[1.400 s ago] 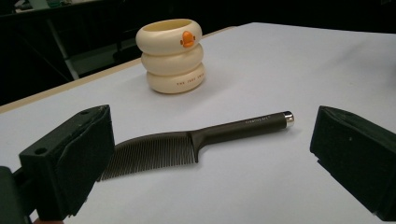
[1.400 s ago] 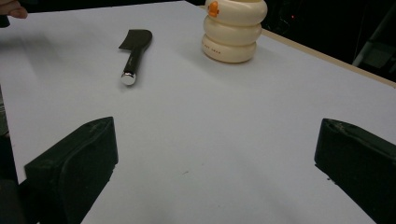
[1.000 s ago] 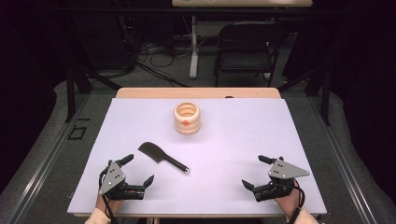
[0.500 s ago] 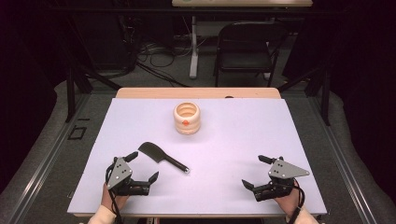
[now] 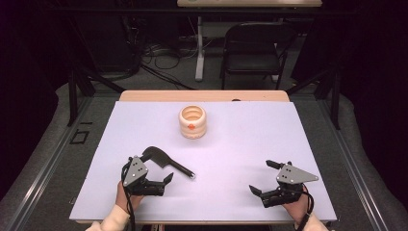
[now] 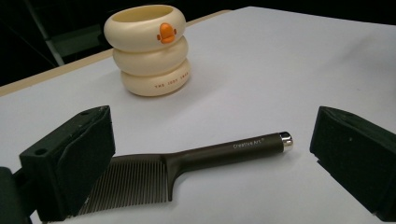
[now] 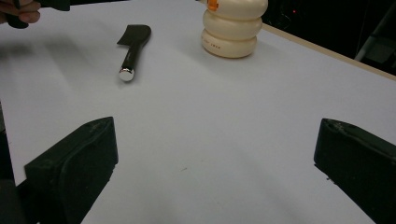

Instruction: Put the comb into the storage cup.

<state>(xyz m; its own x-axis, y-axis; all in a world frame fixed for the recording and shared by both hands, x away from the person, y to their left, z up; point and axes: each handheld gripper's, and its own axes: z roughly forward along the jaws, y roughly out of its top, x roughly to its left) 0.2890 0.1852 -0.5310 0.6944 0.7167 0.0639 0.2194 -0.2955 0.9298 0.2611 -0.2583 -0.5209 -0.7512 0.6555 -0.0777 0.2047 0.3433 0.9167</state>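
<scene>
A dark fine-toothed comb (image 5: 168, 163) with a long handle lies flat on the white table (image 5: 269, 134), front left of centre. My left gripper (image 5: 155, 169) is open right at it. In the left gripper view the comb (image 6: 205, 156) lies between and just beyond the spread jaws of that gripper (image 6: 215, 140), its teeth by the left jaw. A cream ringed cup (image 5: 192, 121) with an orange beak stands upright behind it. My right gripper (image 5: 261, 176) is open near the front right edge, nothing between its jaws (image 7: 215, 154).
The right gripper view shows the comb (image 7: 133, 44) and the cup (image 7: 231, 28) far off, and the other hand (image 7: 18, 11) at the top left. A wooden strip (image 5: 204, 96) edges the table's far side. A black chair (image 5: 252, 45) stands beyond.
My left gripper has moved forward and to the right, up to the comb. The right gripper, the comb and the cup have stayed in place.
</scene>
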